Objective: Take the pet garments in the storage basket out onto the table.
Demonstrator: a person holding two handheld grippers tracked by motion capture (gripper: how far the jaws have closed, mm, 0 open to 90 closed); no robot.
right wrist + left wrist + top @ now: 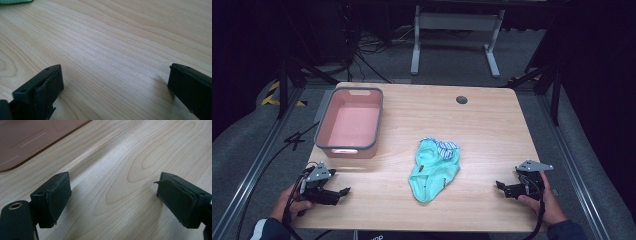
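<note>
Your left gripper [343, 190] and right gripper [500, 185] both have fingers spread, holding nothing, low over the pale wooden counter [492, 125]. The crumpled mint-green cloth garment [433, 169] lies between them; the pink plastic bin [350, 121] sits beyond your left.

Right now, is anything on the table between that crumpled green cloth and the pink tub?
Nothing visible: bare wood lies between the crumpled mint-green cloth and the empty pink plastic tub with a grey rim. Both open grippers sit off to the sides.
</note>
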